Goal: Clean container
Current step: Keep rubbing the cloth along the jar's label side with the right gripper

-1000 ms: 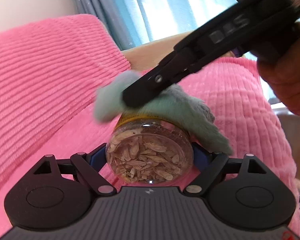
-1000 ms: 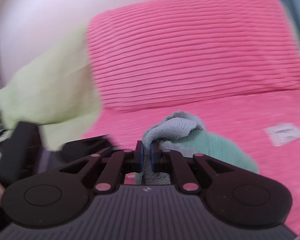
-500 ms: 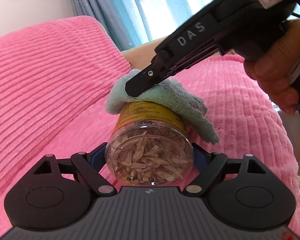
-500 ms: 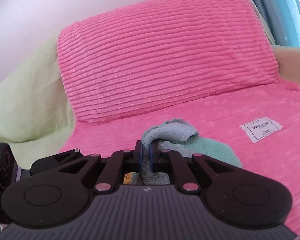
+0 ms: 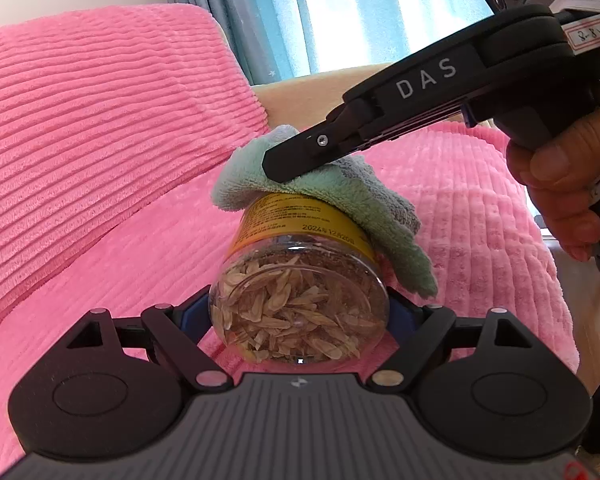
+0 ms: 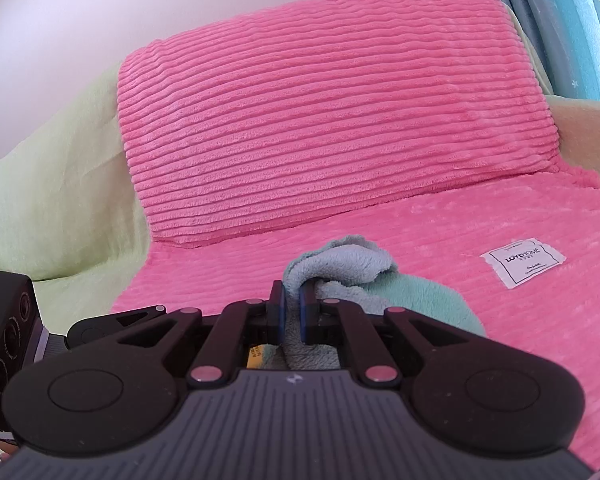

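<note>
Clear jar (image 5: 300,312) w/ yellow label clamped in left gripper (image 5: 300,320); right gripper (image 6: 292,312) pinching green cloth (image 5: 340,196) on jar's side.

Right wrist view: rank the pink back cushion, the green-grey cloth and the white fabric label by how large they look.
1. Pink back cushion, by far the largest.
2. Cloth, pinched in the right tongs; partly hidden and nearer the camera, yet clearly smaller.
3. White label, smallest.
</note>
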`<action>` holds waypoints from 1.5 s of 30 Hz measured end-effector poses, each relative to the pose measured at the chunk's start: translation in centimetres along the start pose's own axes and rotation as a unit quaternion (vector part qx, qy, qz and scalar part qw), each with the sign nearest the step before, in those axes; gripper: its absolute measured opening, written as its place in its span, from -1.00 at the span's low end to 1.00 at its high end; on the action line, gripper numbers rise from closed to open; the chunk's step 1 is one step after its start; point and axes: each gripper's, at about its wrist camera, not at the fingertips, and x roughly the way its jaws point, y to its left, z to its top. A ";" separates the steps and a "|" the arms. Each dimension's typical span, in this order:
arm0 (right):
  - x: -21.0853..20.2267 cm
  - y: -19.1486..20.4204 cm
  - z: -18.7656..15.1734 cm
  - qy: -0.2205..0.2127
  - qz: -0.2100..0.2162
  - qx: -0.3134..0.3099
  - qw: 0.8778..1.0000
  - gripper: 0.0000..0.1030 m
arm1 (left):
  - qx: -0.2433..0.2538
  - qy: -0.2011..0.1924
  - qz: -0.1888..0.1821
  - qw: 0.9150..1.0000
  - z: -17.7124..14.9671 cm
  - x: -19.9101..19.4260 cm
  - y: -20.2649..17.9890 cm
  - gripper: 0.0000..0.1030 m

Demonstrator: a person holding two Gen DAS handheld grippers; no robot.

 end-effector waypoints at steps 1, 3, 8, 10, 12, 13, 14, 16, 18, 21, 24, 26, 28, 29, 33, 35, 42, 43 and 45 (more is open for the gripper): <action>0.0 0.1 0.0 0.000 -0.001 -0.001 1.000 -0.92 | -0.005 0.002 -0.002 1.000 -0.1 0.0 0.1 0.66; 0.0 0.2 0.0 0.000 -0.002 -0.003 1.000 -0.92 | -0.024 0.005 -0.010 1.000 -0.1 0.0 0.4 0.66; 0.0 0.6 0.0 0.001 -0.006 -0.008 1.000 -0.92 | -0.118 0.000 -0.052 0.992 0.0 0.0 2.5 0.71; 0.0 0.8 0.0 0.001 -0.007 -0.010 1.000 -0.92 | -0.141 0.000 -0.060 0.988 -0.2 0.3 2.9 0.69; 0.0 0.9 -0.1 0.002 -0.008 -0.013 1.000 -0.92 | -0.161 0.000 -0.068 0.985 -0.4 0.4 3.2 0.68; 0.0 1.0 -0.1 0.002 -0.009 -0.014 1.000 -0.92 | -0.167 0.000 -0.071 0.983 -0.4 0.4 3.3 0.68; 0.0 1.1 -0.1 0.002 -0.010 -0.015 1.000 -0.92 | -0.161 -0.001 -0.070 0.984 -0.5 0.3 3.2 0.67; 0.0 1.2 -0.1 0.002 -0.011 -0.017 1.000 -0.92 | -0.136 -0.004 -0.059 0.989 -0.3 0.3 2.6 0.66; 0.0 1.7 -0.1 0.005 -0.003 -0.026 1.000 -0.89 | -0.097 -0.006 -0.040 0.994 0.1 0.2 1.5 0.66; 0.0 2.6 -0.2 0.009 0.012 -0.041 0.999 -0.88 | -0.008 -0.005 0.001 1.000 0.2 0.1 -0.4 0.67; 0.0 3.5 -0.3 0.014 0.027 -0.056 0.998 -0.88 | 0.049 -0.004 0.025 0.998 0.0 0.0 -1.9 0.67; 0.0 4.0 -0.3 0.017 0.037 -0.066 0.997 -0.88 | 0.067 -0.003 0.031 0.997 -0.1 0.1 -2.4 0.67; -0.1 4.6 -0.4 0.020 0.047 -0.076 0.996 -0.90 | 0.072 -0.002 0.033 0.997 -0.1 0.1 -2.7 0.67; -0.1 4.9 -0.4 0.022 0.052 -0.081 0.995 -0.92 | 0.071 -0.003 0.033 0.997 -0.1 0.0 -2.8 0.67; -0.3 -1.5 0.8 0.013 0.032 -0.072 0.997 -0.92 | 0.073 0.001 0.032 0.997 -0.1 0.2 -1.3 0.67; -0.1 -2.6 0.9 0.008 0.032 -0.038 0.999 -0.92 | 0.074 0.002 0.033 0.997 -0.1 0.4 -0.8 0.67; 0.3 -2.1 0.6 0.004 0.030 -0.028 0.999 -0.92 | 0.062 0.004 0.029 0.998 0.5 1.7 1.6 0.67; 0.4 -2.1 0.6 0.004 0.030 -0.028 0.999 -0.92 | 0.062 0.004 0.029 0.998 0.7 1.9 1.9 0.67; 0.4 -2.1 0.6 0.004 0.030 -0.028 0.999 -0.92 | 0.053 0.005 0.046 0.998 0.0 -0.2 -1.8 0.67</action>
